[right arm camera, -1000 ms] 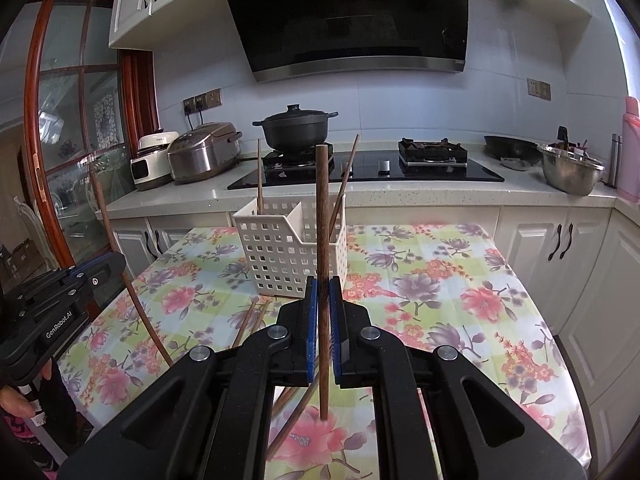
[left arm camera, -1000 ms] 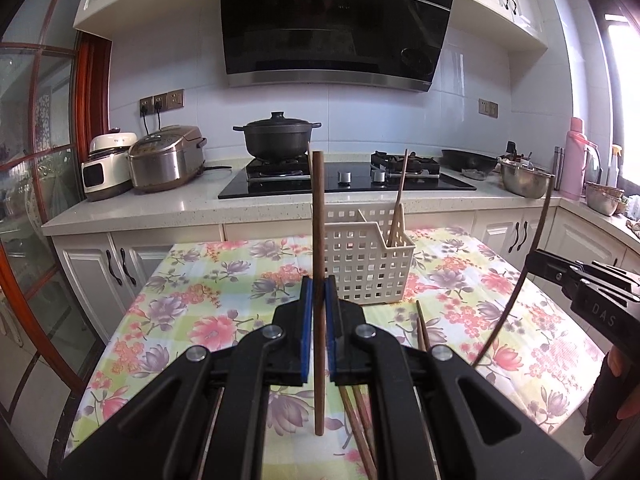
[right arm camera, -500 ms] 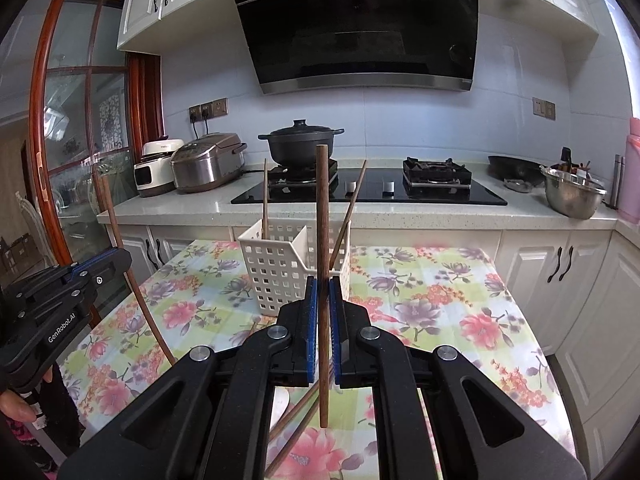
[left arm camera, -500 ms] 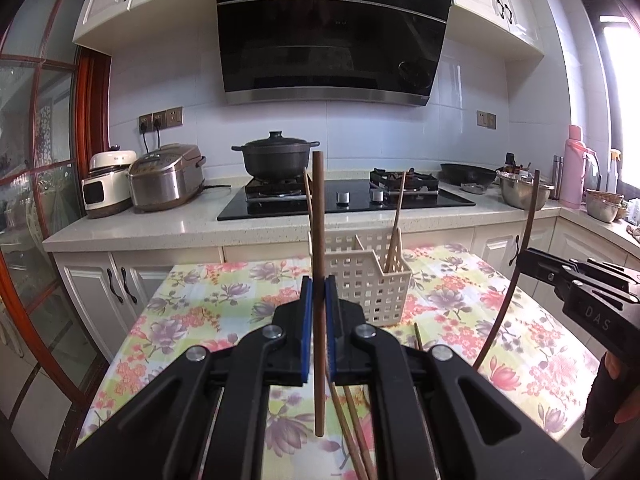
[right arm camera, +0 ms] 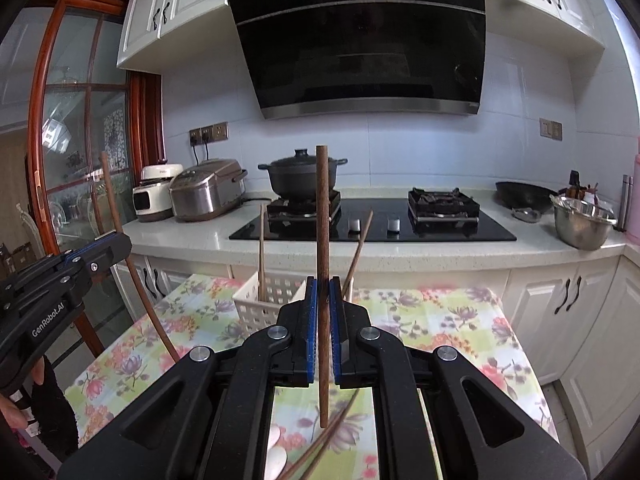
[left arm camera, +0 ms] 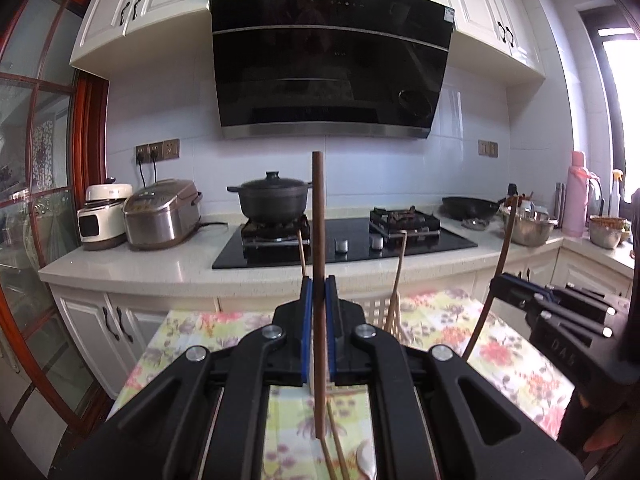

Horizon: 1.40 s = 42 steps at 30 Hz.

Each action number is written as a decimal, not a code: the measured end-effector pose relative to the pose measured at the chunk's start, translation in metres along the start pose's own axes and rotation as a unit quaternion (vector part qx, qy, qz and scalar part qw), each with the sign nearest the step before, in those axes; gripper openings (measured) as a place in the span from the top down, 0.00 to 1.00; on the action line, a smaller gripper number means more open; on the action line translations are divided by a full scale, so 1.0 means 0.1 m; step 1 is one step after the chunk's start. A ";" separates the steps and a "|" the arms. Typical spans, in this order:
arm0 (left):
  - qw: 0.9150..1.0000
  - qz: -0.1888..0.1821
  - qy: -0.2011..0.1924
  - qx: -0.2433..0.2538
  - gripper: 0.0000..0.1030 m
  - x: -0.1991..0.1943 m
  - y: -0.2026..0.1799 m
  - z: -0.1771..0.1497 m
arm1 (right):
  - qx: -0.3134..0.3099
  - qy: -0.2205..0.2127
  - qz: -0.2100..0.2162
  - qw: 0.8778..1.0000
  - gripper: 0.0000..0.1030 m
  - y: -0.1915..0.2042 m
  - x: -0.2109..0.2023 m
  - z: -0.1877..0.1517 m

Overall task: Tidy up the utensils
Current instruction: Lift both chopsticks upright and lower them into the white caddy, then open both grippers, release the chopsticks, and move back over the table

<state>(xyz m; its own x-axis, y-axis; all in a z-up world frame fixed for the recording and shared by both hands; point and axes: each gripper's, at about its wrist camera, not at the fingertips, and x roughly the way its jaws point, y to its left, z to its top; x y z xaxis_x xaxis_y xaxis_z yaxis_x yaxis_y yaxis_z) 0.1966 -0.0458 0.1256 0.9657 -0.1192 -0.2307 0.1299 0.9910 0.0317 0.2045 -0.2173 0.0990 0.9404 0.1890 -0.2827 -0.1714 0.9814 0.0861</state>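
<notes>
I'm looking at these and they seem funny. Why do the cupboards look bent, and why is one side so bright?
Left wrist view: the fisheye lens bows the wall cabinets outward, and the window glares white at the right edge. Right wrist view: the wooden door frame curves the same way, and the range hood shows soft reflections. Both views: the floral tablecloth looks a little blurred, corners go dark.

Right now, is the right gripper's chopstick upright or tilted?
Upright: the chopstick stands vertical, clamped mid-length in the right hand-held gripper.
</notes>
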 end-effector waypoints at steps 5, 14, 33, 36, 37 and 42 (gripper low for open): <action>1.000 -0.004 -0.007 -0.012 0.94 0.20 0.04 0.30 | -0.006 -0.007 -0.005 1.000 0.93 0.00 0.21 0.21; 1.000 0.002 -0.020 -0.020 0.94 0.61 0.04 0.86 | 0.001 -0.025 0.002 1.000 0.93 -0.06 0.56 0.56; 0.995 -0.017 0.076 -0.057 0.94 1.66 0.17 0.41 | 0.014 0.063 -0.002 0.998 0.93 -0.11 1.43 0.24; 0.993 -0.014 0.102 -0.066 0.88 1.81 0.23 0.28 | 0.029 0.079 0.000 0.996 0.91 -0.16 1.54 0.18; 0.992 -0.011 0.105 -0.065 0.79 1.84 0.24 0.26 | 0.034 0.083 -0.001 0.996 0.89 -0.18 1.57 0.16; 0.993 0.011 0.103 -0.059 0.58 1.87 0.34 0.19 | 0.057 0.080 0.001 0.995 0.66 -0.29 1.56 0.13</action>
<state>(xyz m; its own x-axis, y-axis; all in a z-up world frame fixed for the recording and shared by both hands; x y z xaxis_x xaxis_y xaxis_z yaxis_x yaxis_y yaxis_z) 0.3859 -0.0359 0.1021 0.8996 -0.0956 -0.4261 0.0711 0.9948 -0.0731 0.3603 -0.2167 0.0649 0.8798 0.2022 -0.4302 -0.1302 0.9729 0.1911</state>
